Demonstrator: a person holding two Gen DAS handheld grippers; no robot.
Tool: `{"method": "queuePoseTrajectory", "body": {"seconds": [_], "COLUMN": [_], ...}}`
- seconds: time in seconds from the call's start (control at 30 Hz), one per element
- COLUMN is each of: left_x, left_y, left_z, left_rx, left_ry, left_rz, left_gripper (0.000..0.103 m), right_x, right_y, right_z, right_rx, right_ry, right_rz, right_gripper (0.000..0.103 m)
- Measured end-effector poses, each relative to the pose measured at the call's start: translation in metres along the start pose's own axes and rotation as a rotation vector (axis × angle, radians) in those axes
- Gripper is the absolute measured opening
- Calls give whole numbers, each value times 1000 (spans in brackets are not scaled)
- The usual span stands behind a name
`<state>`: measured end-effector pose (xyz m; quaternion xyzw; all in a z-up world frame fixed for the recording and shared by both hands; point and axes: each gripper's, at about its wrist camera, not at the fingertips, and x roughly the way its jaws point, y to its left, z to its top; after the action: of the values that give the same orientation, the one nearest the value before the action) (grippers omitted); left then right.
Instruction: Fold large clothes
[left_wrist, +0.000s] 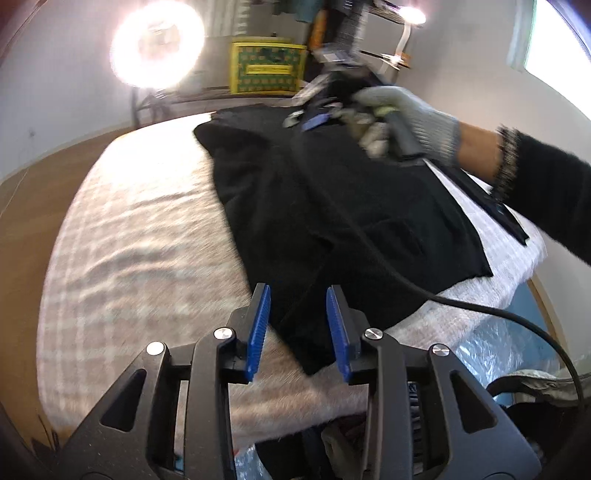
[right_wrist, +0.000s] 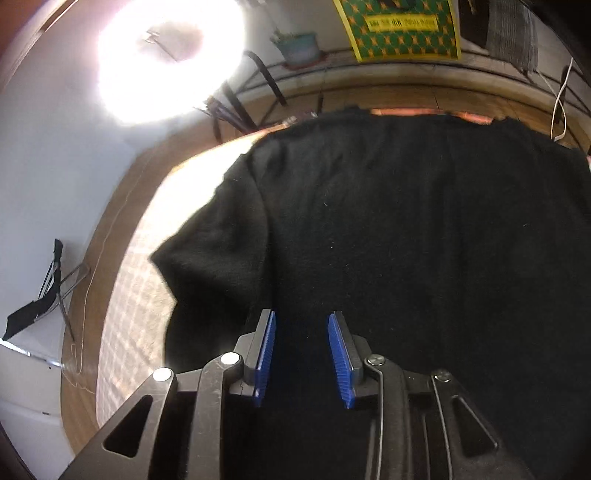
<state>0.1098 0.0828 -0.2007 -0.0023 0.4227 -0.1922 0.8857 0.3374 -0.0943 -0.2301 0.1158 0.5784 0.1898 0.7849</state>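
Observation:
A large black garment (left_wrist: 332, 203) lies spread flat on a bed with a pale checked cover (left_wrist: 147, 240). My left gripper (left_wrist: 297, 288) is open just above the garment's near corner, and the cloth shows between its blue pads without being pinched. A gloved hand (left_wrist: 413, 118) holds my right gripper (left_wrist: 314, 121), blurred, over the garment's far end. In the right wrist view the right gripper (right_wrist: 302, 314) is open over the black garment (right_wrist: 406, 240), with a sleeve spreading to its left. A black cable (left_wrist: 369, 251) trails across the cloth.
A bright ring light (left_wrist: 157, 48) on a stand and a yellow-green box (left_wrist: 267, 66) stand beyond the bed's far edge. Clear plastic wrap (left_wrist: 491, 343) hangs at the bed's right side. Wooden floor surrounds the bed, with a folded black stand (right_wrist: 44, 295) by the white wall.

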Motion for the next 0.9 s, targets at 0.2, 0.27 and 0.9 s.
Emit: {"method": "queuePoseTrajectory", "body": {"seconds": [0.2,0.27,0.9], "left_x": [9,17,48], "left_y": [37,42,27], "left_z": [-20,-26,-22], "left_rx": [-192,-235,-260], "left_ry": [29,39,77], "left_rz": [-15,-39,-119], "left_gripper": [32,32,23], "right_x": [-49,-63,-31], "right_y": [29,44,130], "right_z": [-35,-57,-184], "right_rx": [-100,-139,-390], "right_ry": [-27,-20,168], "right_rz": [63,101,172], "right_gripper": [32,32,22]}}
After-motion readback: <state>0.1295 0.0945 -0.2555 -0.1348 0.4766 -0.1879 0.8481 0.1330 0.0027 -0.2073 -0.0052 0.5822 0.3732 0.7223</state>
